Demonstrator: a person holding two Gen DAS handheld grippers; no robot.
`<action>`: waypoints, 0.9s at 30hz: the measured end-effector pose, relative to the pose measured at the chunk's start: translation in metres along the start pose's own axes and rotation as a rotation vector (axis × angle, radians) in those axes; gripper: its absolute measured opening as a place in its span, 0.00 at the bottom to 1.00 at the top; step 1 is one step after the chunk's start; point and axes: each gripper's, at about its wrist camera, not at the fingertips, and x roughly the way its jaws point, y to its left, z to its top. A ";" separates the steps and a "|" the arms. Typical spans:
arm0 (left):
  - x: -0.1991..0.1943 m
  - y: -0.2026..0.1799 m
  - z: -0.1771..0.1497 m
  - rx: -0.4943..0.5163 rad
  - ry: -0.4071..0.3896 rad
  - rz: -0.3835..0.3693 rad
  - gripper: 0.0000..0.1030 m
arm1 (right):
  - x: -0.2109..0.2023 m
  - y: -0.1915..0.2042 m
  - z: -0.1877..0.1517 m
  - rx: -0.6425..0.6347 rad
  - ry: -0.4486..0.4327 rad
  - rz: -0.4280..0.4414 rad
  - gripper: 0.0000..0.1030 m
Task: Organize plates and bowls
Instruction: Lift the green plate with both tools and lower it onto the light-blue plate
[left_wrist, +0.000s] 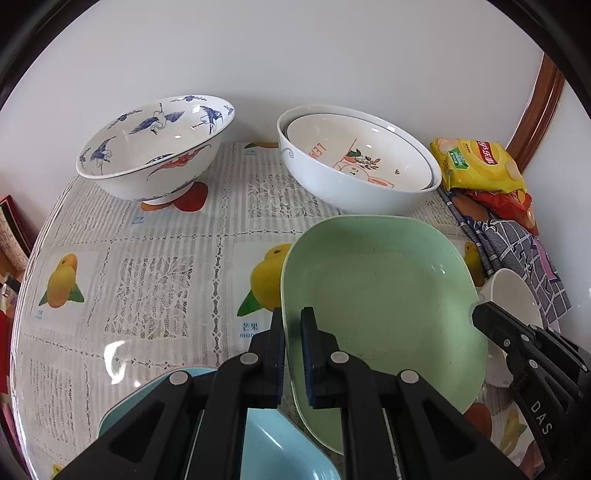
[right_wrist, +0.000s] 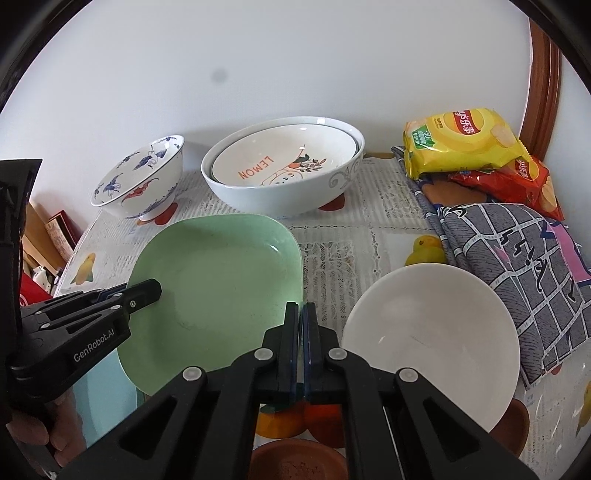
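A pale green square plate (left_wrist: 384, 314) (right_wrist: 218, 295) hangs tilted just above a light blue plate (left_wrist: 266, 446) (right_wrist: 99, 387). My left gripper (left_wrist: 293, 319) (right_wrist: 155, 288) is shut on its left rim. My right gripper (right_wrist: 300, 312) (left_wrist: 480, 317) is shut on the opposite rim. A plain white bowl (right_wrist: 432, 339) (left_wrist: 517, 295) sits just right of the green plate. At the back stand a blue crane-patterned bowl (left_wrist: 155, 147) (right_wrist: 144, 177) and a large white bowl (left_wrist: 343, 192) (right_wrist: 258, 199) with a "LEMON" bowl (left_wrist: 354, 158) (right_wrist: 284, 162) nested inside.
The table (left_wrist: 147, 277) has a glossy fruit-print cover. Yellow and red chip bags (right_wrist: 458, 136) (left_wrist: 476, 162) and a checked grey cloth (right_wrist: 509, 266) fill the right side. A terracotta dish (right_wrist: 295, 461) lies at the near edge. A person's hand (right_wrist: 55, 435) holds the left gripper.
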 end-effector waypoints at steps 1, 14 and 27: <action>-0.002 0.000 -0.001 -0.004 0.000 -0.002 0.09 | -0.002 0.000 0.000 0.001 -0.003 0.001 0.02; -0.048 0.007 -0.026 -0.044 -0.040 0.045 0.09 | -0.041 0.014 -0.014 -0.016 -0.033 0.043 0.02; -0.089 0.021 -0.057 -0.097 -0.071 0.094 0.09 | -0.074 0.036 -0.034 -0.046 -0.051 0.102 0.02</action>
